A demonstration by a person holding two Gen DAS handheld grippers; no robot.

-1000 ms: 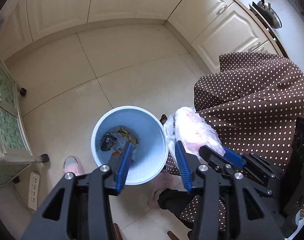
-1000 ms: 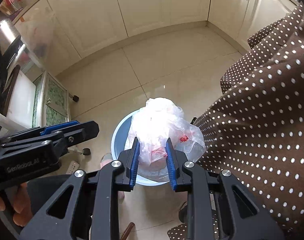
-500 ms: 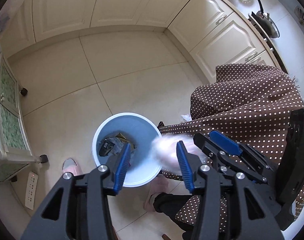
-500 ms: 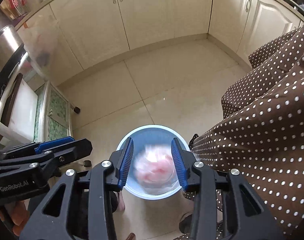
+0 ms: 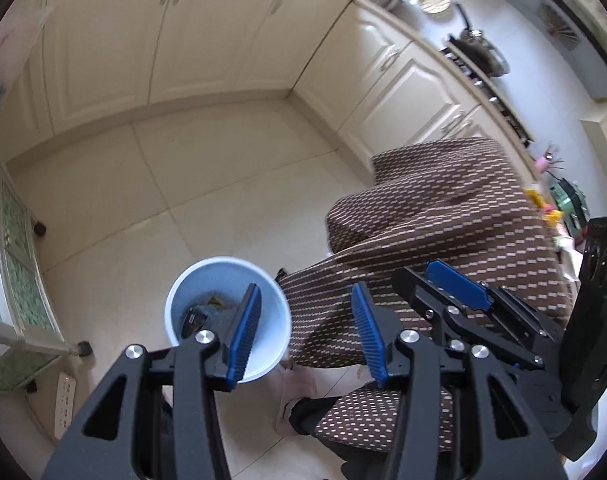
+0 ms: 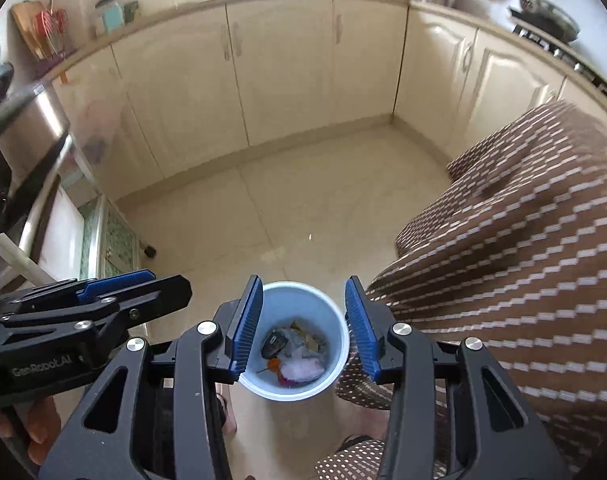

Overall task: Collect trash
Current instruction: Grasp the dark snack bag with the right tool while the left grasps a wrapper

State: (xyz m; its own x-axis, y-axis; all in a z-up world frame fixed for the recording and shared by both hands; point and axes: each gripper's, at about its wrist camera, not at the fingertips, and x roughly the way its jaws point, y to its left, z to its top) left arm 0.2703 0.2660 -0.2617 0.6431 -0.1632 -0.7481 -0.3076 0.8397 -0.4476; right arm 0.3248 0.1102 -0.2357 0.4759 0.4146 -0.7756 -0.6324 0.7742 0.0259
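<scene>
A light blue trash bin stands on the tiled floor; it also shows in the left wrist view. The crumpled clear plastic bag lies inside it on other scraps. My right gripper is open and empty, high above the bin. My left gripper is open and empty, above the bin's right rim. The right gripper shows at the right of the left wrist view. The left gripper shows at the left of the right wrist view.
A table with a brown polka-dot cloth stands right next to the bin. Cream cabinets line the far walls. A glass-door cart on wheels stands at the left. A power strip lies on the floor.
My right gripper opened and let go of the plastic bag, which fell into the bin. Both grippers have risen and tilted up, so the bin looks smaller.
</scene>
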